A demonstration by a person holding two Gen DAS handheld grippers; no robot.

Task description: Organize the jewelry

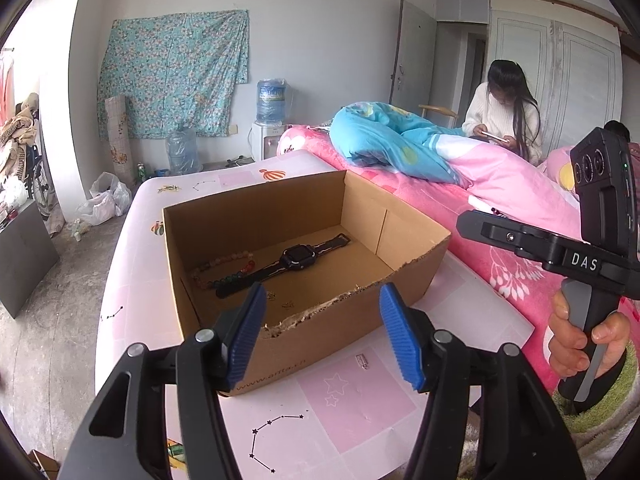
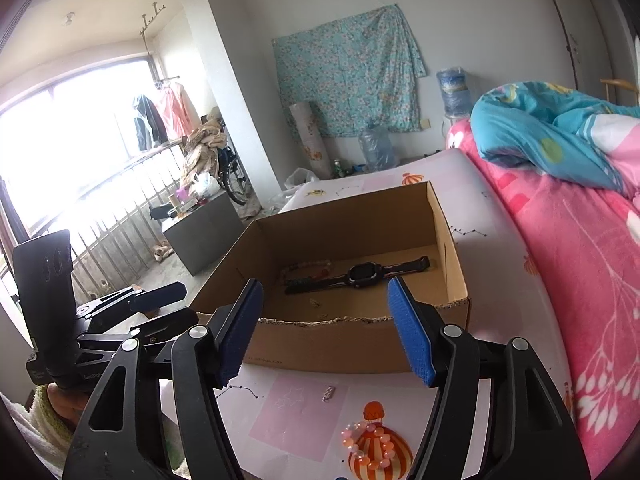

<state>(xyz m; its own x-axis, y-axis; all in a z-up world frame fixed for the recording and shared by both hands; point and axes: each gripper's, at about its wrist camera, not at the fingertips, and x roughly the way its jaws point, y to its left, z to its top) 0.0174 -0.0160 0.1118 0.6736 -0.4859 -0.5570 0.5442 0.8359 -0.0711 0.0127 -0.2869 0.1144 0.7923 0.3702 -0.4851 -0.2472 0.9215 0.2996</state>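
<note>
While both tools hover short of the cardboard box, neither one grips anything. Left gripper: blue fingers released, spread apart, empty, framing the box's torn near wall. Inside the box, at about 10 o'clock from that gripper, a beaded bracelet lies curled against the left end of a black watch, whose strap runs diagonally across the floor of the box; small gold-coloured pieces lie nearer the torn wall, too small to identify. The box stands on a bench covered in a pale patterned sheet. At 3 o'clock in the left wrist view, a hand grips the handle of the other tool.

Right gripper: fingers likewise released and empty. At 6 o'clock from it, outside the box, a pink-and-white bead bracelet rests on the bench, with a small metal spring-like item lying apart at 12 o'clock from that bracelet. A pink floral blanket borders the bench at 3 o'clock.
</note>
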